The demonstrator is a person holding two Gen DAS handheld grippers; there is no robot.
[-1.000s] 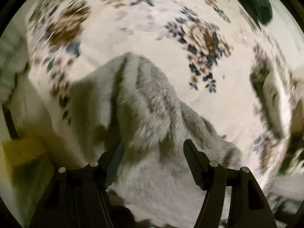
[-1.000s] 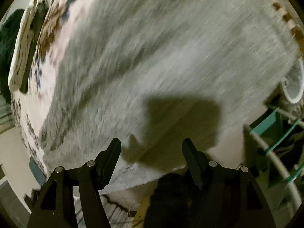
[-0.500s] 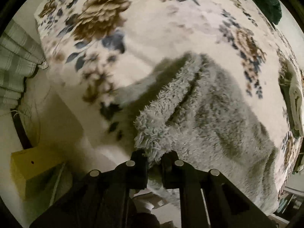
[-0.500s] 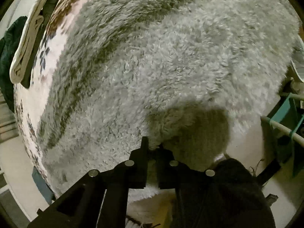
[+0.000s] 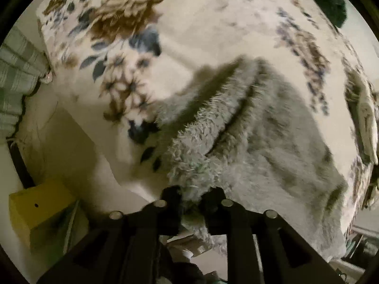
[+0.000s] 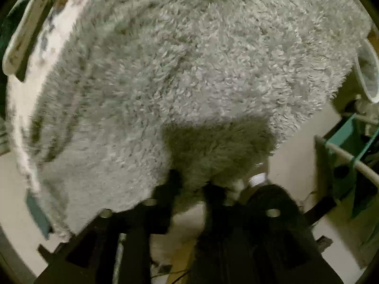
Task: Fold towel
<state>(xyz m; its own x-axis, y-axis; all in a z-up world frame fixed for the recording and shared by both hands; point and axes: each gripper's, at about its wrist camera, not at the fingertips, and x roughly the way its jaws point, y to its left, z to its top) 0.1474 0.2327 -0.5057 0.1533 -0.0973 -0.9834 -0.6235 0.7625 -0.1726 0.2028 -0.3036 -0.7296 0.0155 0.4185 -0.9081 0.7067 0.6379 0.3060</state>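
Both claws, the left gripper [image 5: 191,193] and right gripper [image 6: 191,184], pinch the shaggy grey towel [image 5: 260,142] at its near edge (soft, floppy, light), jaws having just eased slightly apart.

Towel [image 5: 255,142] edge between the left gripper [image 5: 193,193] jaws buried in pile, contact with the pads not discernible; far floral bedspread [image 5: 201,30] smeared by blur; dark green cloth [image 5: 331,2] up right of the jaws cut by the rim; towel corner at the right gripper [image 6: 191,184] jaws lost in shadow; white cap [image 6: 258,179] just right of those jaws too blurred to identify.
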